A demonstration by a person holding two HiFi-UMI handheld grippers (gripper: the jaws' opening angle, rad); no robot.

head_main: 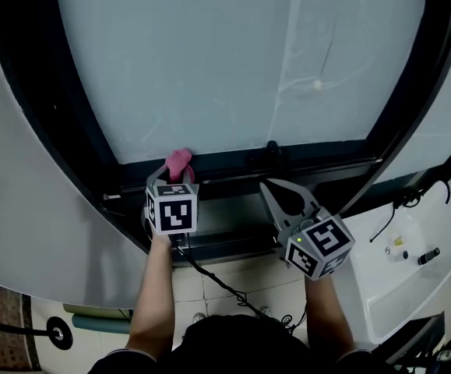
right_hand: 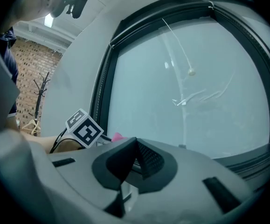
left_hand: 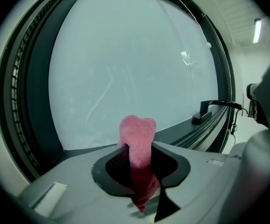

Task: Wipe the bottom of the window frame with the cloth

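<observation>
A pink cloth [head_main: 179, 161] is clamped in my left gripper [head_main: 170, 179], and its free end rests against the bottom rail of the dark window frame [head_main: 233, 164], left of the middle. In the left gripper view the cloth [left_hand: 137, 135] stands up between the jaws of the left gripper [left_hand: 138, 164], in front of the frosted pane. My right gripper [head_main: 267, 185] hovers over the sill to the right, shut and empty; in its own view the right gripper [right_hand: 135, 146] has its jaws meeting in a point. The cloth [right_hand: 117, 136] peeks out beside the left gripper's marker cube [right_hand: 84, 129].
A black window handle [head_main: 272, 149] sits on the bottom rail between the grippers, seen also as the handle [left_hand: 208, 109]. A pull cord with a bead [head_main: 316, 85] hangs on the pane. A white basin [head_main: 412, 271] stands lower right. A black cable [head_main: 217, 283] trails from the left gripper.
</observation>
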